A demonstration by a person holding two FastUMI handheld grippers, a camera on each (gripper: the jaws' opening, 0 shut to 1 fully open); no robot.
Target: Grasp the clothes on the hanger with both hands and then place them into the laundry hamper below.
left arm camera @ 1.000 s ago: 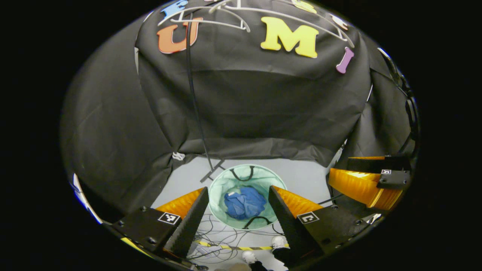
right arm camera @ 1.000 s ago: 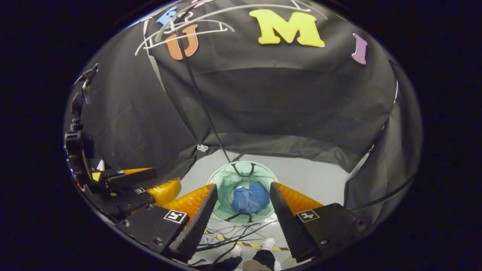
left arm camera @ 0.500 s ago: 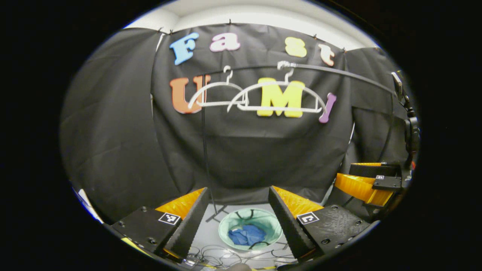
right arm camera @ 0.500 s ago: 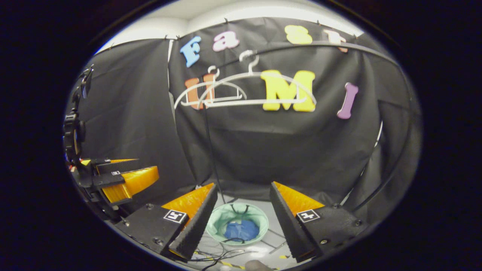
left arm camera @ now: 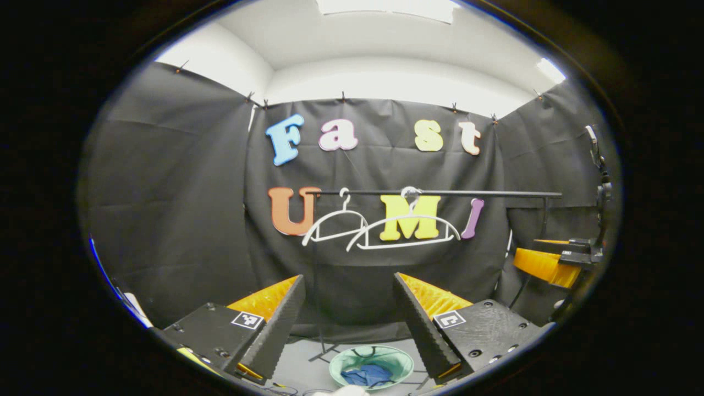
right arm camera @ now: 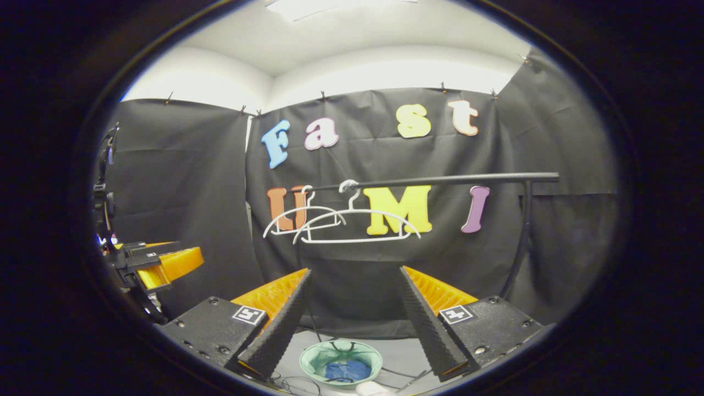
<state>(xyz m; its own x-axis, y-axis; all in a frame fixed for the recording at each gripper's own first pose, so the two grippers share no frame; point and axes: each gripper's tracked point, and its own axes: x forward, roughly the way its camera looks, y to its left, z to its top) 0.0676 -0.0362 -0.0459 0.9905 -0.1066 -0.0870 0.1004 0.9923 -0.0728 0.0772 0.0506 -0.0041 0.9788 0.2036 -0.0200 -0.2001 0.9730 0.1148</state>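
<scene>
Below, blue clothes [left arm camera: 369,376] in hamper [left arm camera: 341,363], partly hidden.

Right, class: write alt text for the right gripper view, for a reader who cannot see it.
Two bare white hangers hang on a black rail, while the blue clothes lie in the green laundry hamper on the floor below. The right tongs stand open and empty in the foreground, and the left tongs are at the left edge.
</scene>
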